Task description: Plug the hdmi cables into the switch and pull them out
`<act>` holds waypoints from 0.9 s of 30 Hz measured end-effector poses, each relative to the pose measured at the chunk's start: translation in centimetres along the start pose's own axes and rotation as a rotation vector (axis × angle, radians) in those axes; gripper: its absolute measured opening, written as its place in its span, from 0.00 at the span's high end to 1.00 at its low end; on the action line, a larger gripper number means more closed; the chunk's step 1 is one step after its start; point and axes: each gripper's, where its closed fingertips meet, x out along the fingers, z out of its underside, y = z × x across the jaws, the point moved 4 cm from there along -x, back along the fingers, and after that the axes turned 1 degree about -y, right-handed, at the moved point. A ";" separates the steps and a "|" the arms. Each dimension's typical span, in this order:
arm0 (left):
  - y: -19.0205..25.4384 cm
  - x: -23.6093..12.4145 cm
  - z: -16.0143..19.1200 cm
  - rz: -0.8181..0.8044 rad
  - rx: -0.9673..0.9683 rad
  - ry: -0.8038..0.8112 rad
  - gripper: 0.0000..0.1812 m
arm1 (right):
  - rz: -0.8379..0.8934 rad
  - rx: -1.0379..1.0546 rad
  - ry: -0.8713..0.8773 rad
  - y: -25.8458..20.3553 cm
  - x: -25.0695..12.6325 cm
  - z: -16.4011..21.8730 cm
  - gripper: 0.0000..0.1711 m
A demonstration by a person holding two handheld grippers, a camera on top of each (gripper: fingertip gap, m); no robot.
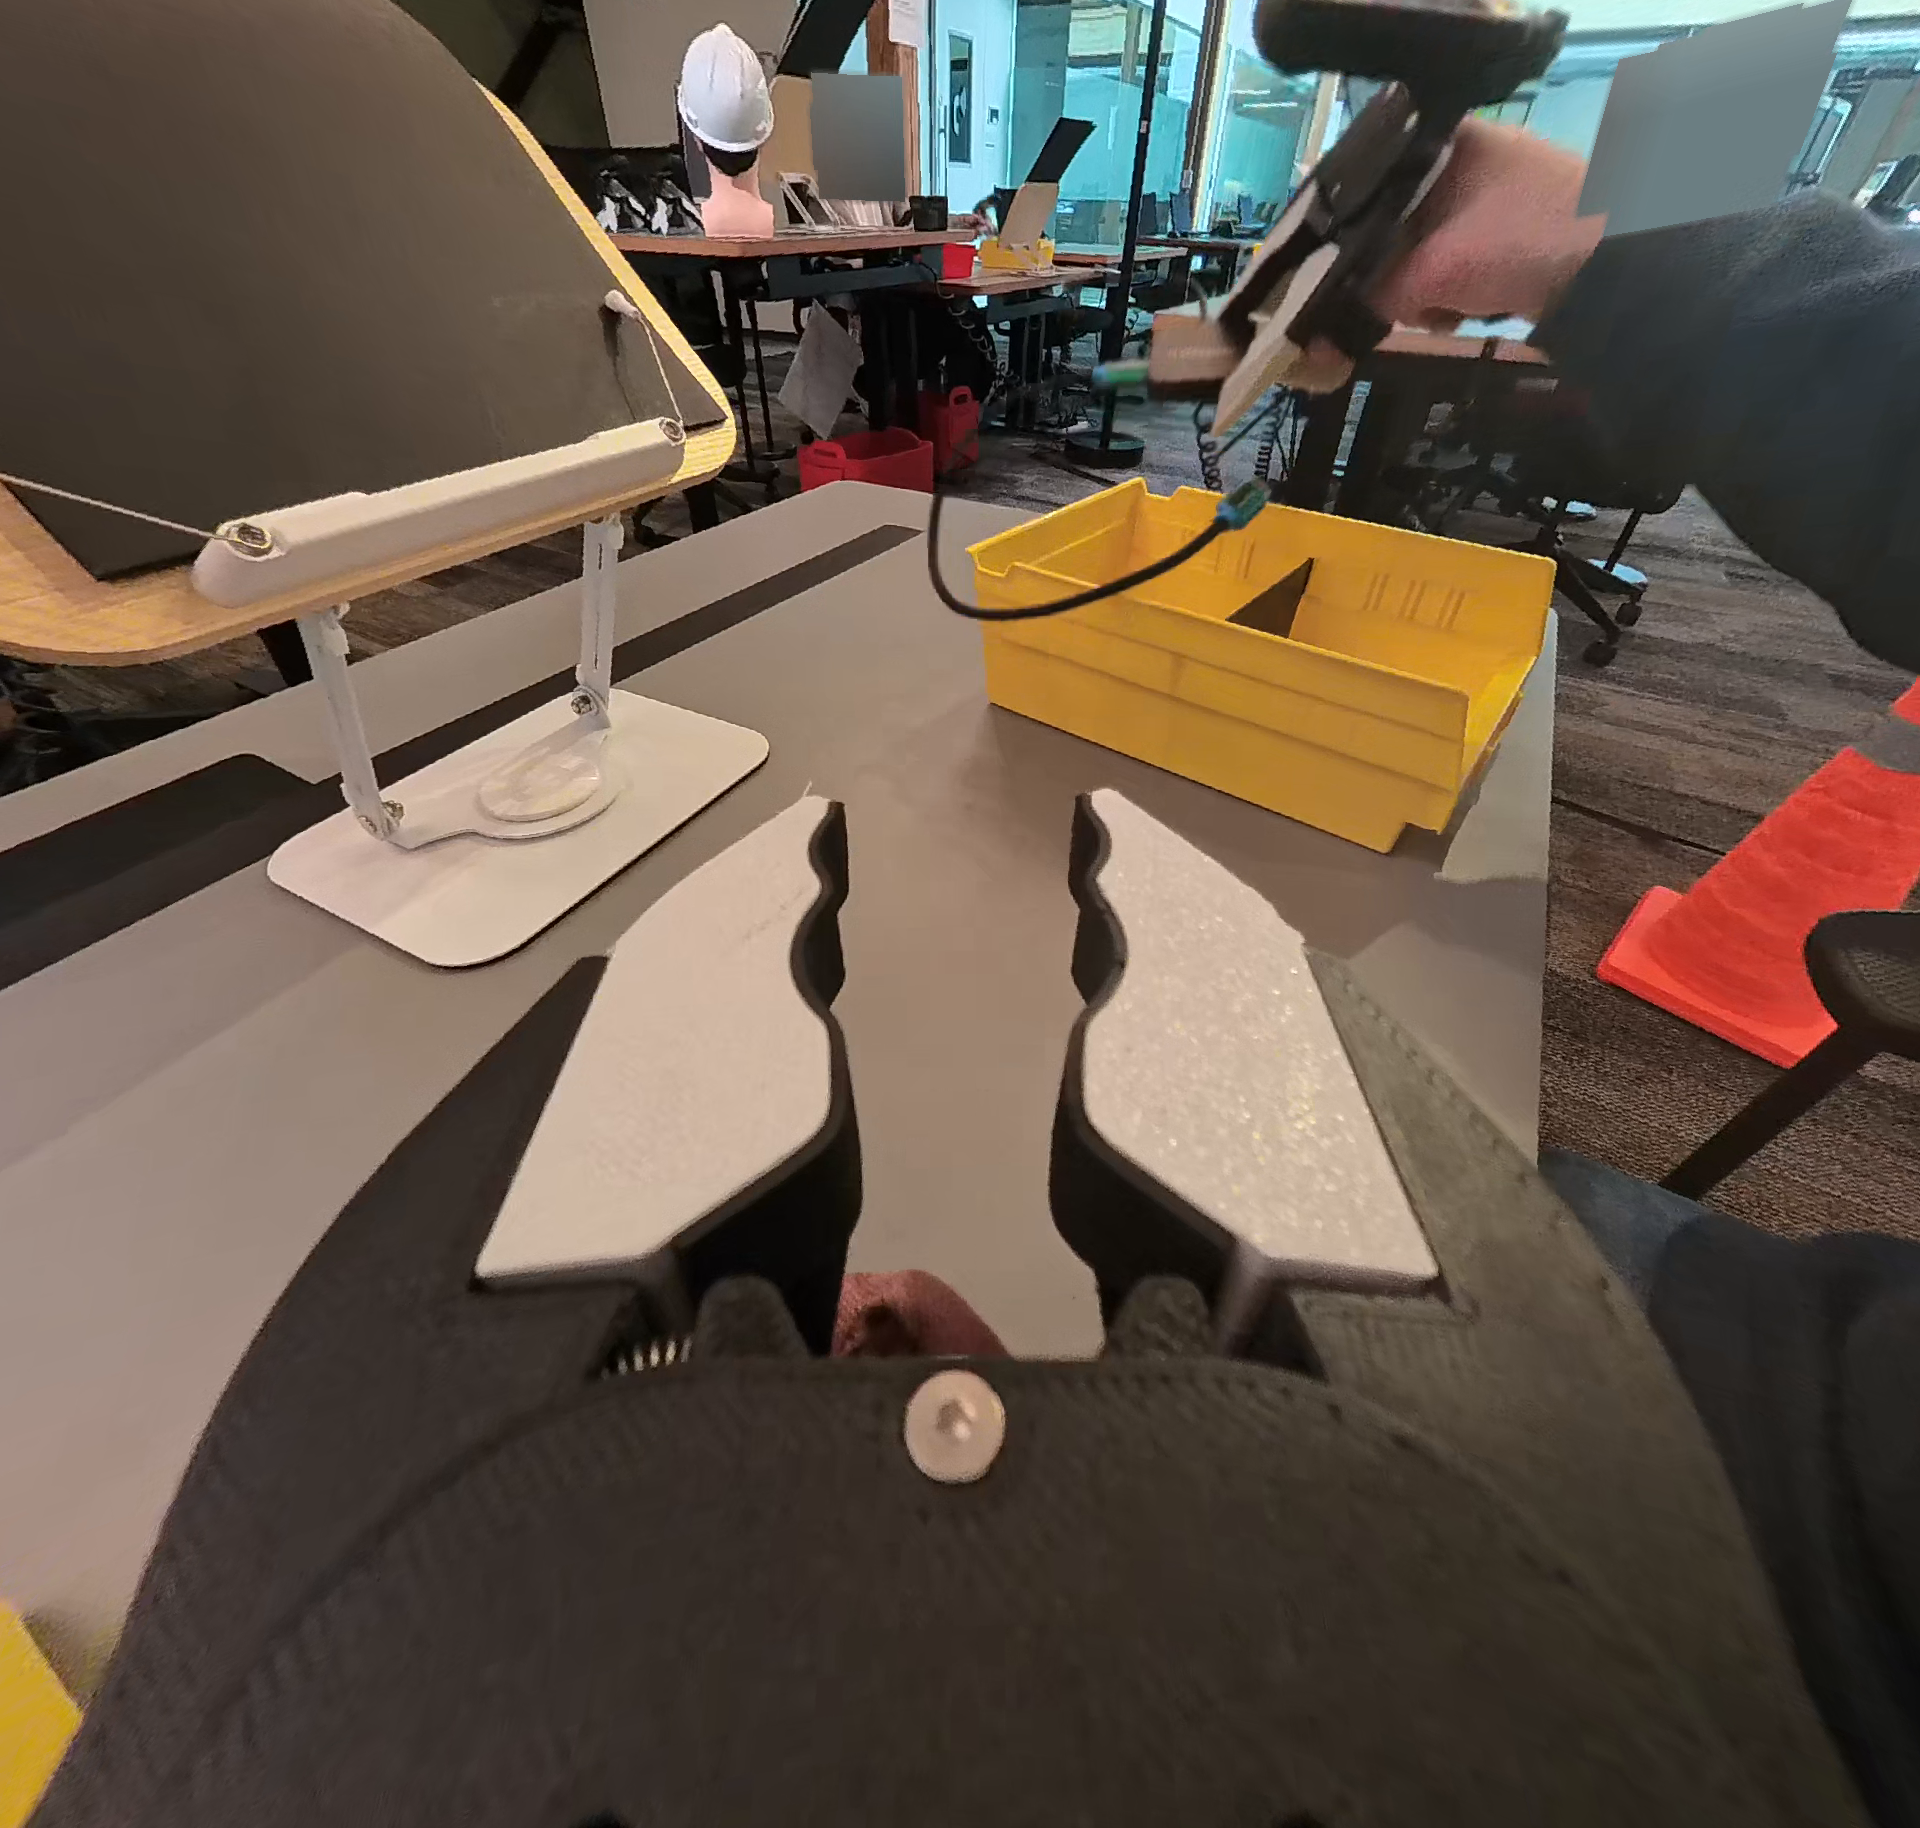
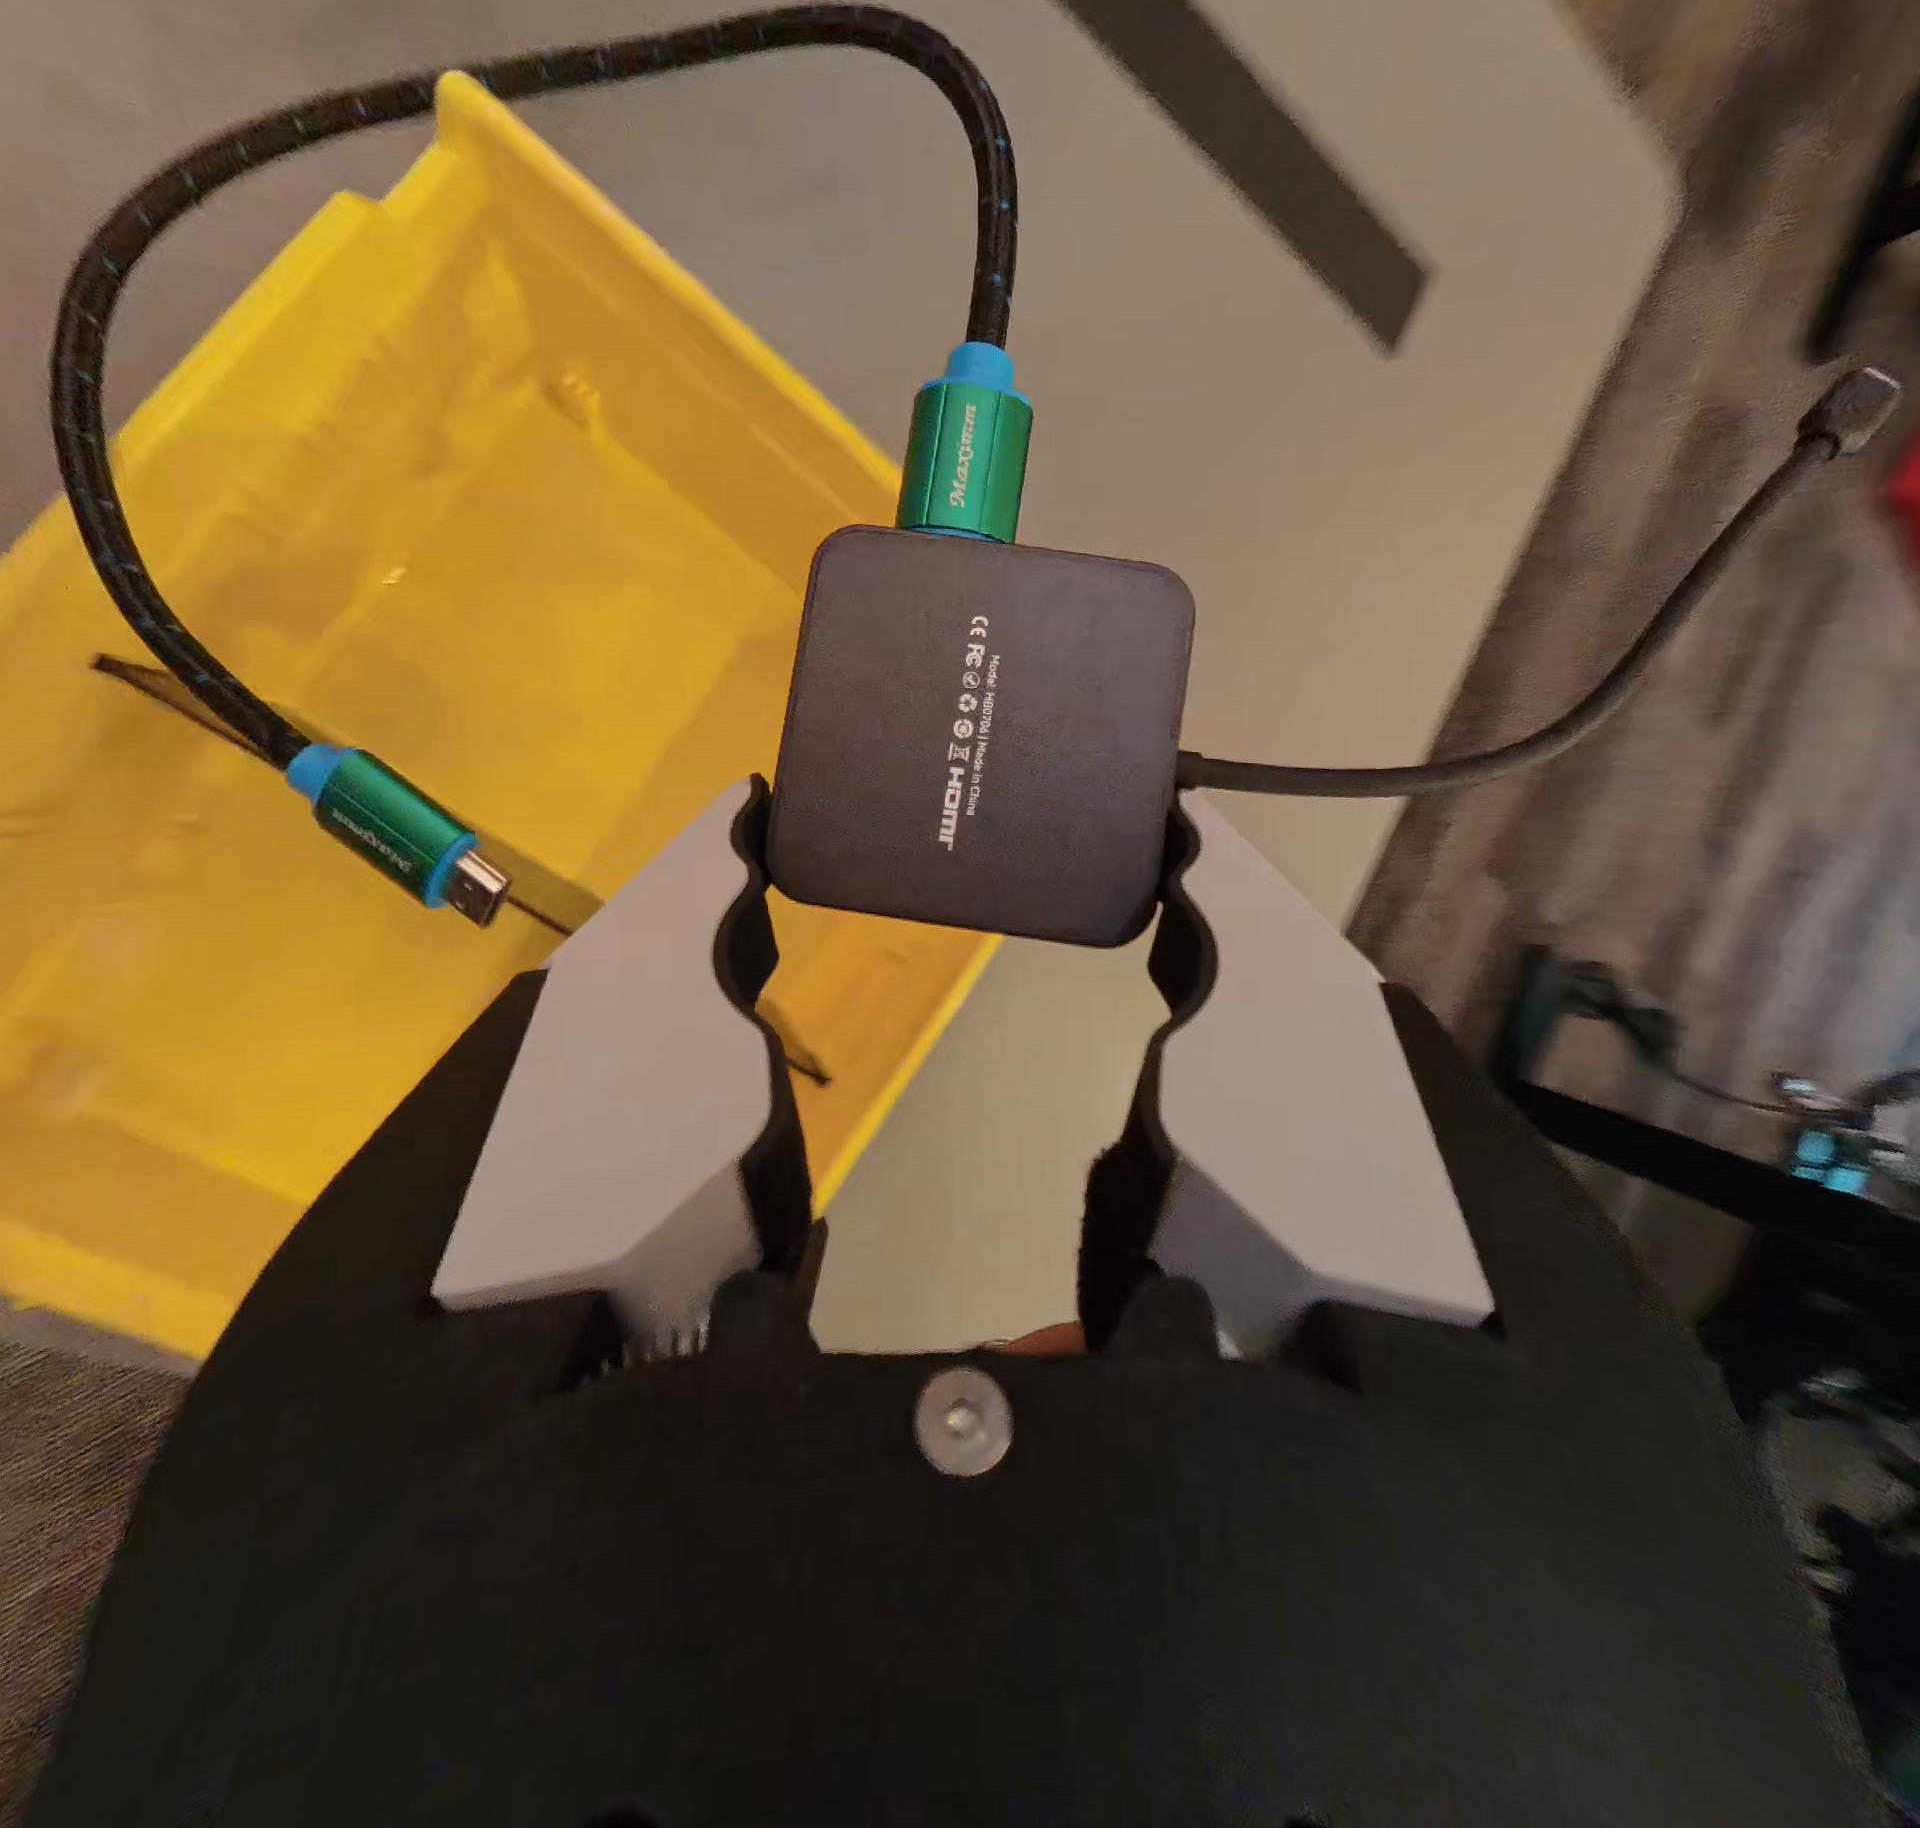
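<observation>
In the right wrist view my right gripper (image 2: 966, 843) is shut on a small black square HDMI switch (image 2: 987, 729) and holds it in the air above the yellow bin (image 2: 312, 1103). A black braided HDMI cable (image 2: 135, 552) has one green plug (image 2: 966, 459) seated in the switch's far edge. Its other green plug (image 2: 405, 838) hangs free over the bin. A thin black lead (image 2: 1558, 739) leaves the switch's right side. In the left wrist view my left gripper (image 1: 956, 833) is open and empty, low over the grey table (image 1: 914, 635). The right gripper (image 1: 1262, 365) is raised at upper right.
A yellow bin (image 1: 1247, 687) with a black divider sits at the table's far right. A white tablet stand (image 1: 520, 843) holding a dark board (image 1: 260, 272) stands on the left. An orange cone (image 1: 1787, 874) and a chair stand on the floor to the right. The grippers' ends are close to 50 cm from one another.
</observation>
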 end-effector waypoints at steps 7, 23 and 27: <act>0.1 -0.2 -0.2 -0.007 0.015 0.001 0.78 | 0.244 -0.148 0.179 2.4 -5.0 -3.5 0.58; 0.4 0.1 0.1 -0.003 0.028 -0.012 0.78 | 0.327 -0.741 -0.012 0.2 -4.0 -1.5 0.58; 0.5 0.1 0.1 -0.008 0.052 -0.020 0.78 | 0.295 -0.775 -0.044 -2.0 0.1 -0.2 0.58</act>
